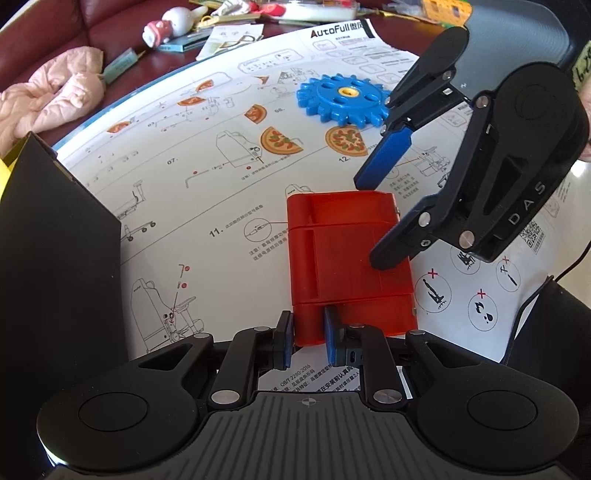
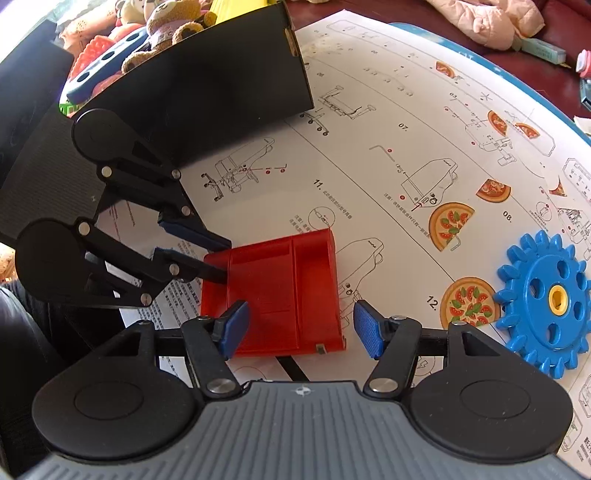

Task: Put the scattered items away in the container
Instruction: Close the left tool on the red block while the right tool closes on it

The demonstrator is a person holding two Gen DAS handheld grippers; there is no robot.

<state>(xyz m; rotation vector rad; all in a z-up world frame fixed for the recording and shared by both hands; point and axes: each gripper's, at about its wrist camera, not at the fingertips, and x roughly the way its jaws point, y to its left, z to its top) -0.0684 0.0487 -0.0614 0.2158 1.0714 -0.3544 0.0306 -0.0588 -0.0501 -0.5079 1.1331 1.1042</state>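
Note:
A red plastic block (image 1: 347,254) lies on a printed instruction sheet. My left gripper (image 1: 308,338) is shut on the block's near left corner; it shows in the right wrist view (image 2: 216,258) pinching the block's (image 2: 284,291) left edge. My right gripper (image 2: 301,332) is open, its jaws straddling the block's near side; it shows in the left wrist view (image 1: 373,225) with one finger at the block's far edge and one over its right part. A blue gear (image 1: 343,98) (image 2: 546,302) lies on the sheet beyond. The black container (image 2: 221,88) (image 1: 55,258) stands to the left.
The container holds plush bears (image 2: 166,33) and other toys. Pizza stickers (image 1: 345,142) are scattered on the sheet (image 1: 207,192). A pink quilted cloth (image 1: 48,99), a small figure (image 1: 162,26) and papers lie on the dark red surface behind. A black cable (image 1: 532,295) runs at the right.

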